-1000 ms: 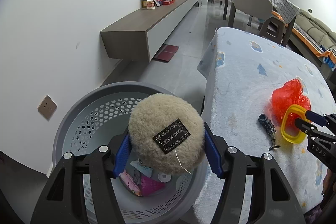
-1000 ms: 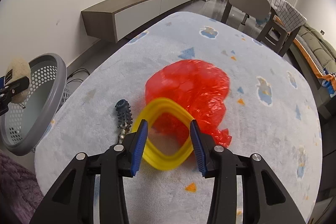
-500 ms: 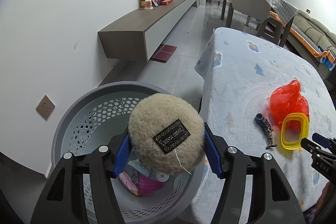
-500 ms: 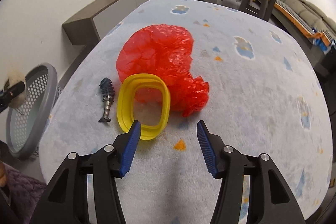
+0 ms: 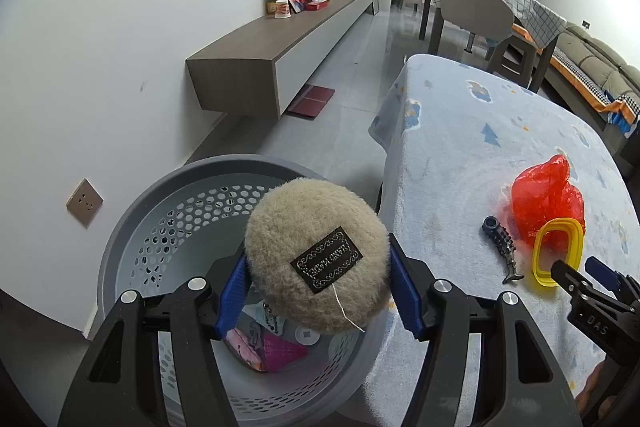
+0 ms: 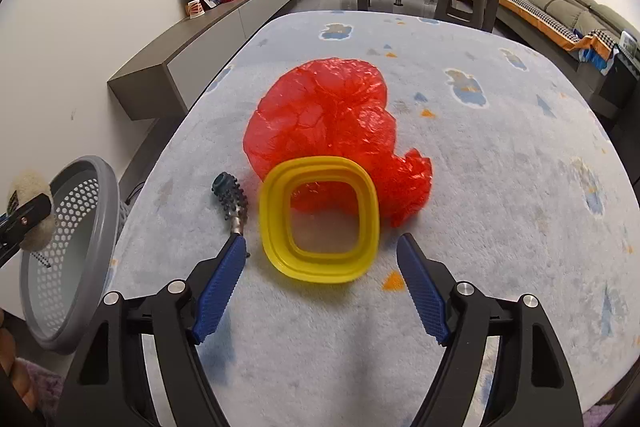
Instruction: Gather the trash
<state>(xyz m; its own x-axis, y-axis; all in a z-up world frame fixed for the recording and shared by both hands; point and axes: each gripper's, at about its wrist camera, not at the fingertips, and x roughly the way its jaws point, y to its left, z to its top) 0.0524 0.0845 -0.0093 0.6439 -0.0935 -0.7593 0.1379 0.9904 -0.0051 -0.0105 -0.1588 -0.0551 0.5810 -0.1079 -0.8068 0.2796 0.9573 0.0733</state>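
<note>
Over the basket (image 5: 120,247) at the left, the left gripper (image 5: 318,277) pinches a beige puff (image 5: 316,259) between its blue pads, directly above the opening. A few scraps already lie on the bottom. To do this step well, I would let the pads part only while the puff hangs clear inside the rim, since the table (image 5: 460,155) edge sits just beside the basket at 3 o'clock and a light, fuzzy thing could cling to a pad or drift out.

Right of the basket, on the table, a dark spiky tool (image 6: 234,201) lies at 9 o'clock of a yellow ring (image 6: 318,223), close to it without clearly touching. The ring rests against the near edge of a crumpled red bag (image 6: 328,119) at its 12 o'clock. The right gripper (image 6: 322,285) has just been opening; its jaws stand spread with nothing between them, the ring just ahead of the tips. A next pick should probably straddle one side of the ring, not the thin bag.

The table wears a fleecy pale blue cloth with small cartoon prints, soft enough to snag fingertips. Beyond: a white wall, a floating cabinet (image 5: 256,67) with photos, grey floor tiles, a chair, a sofa at the far right.
</note>
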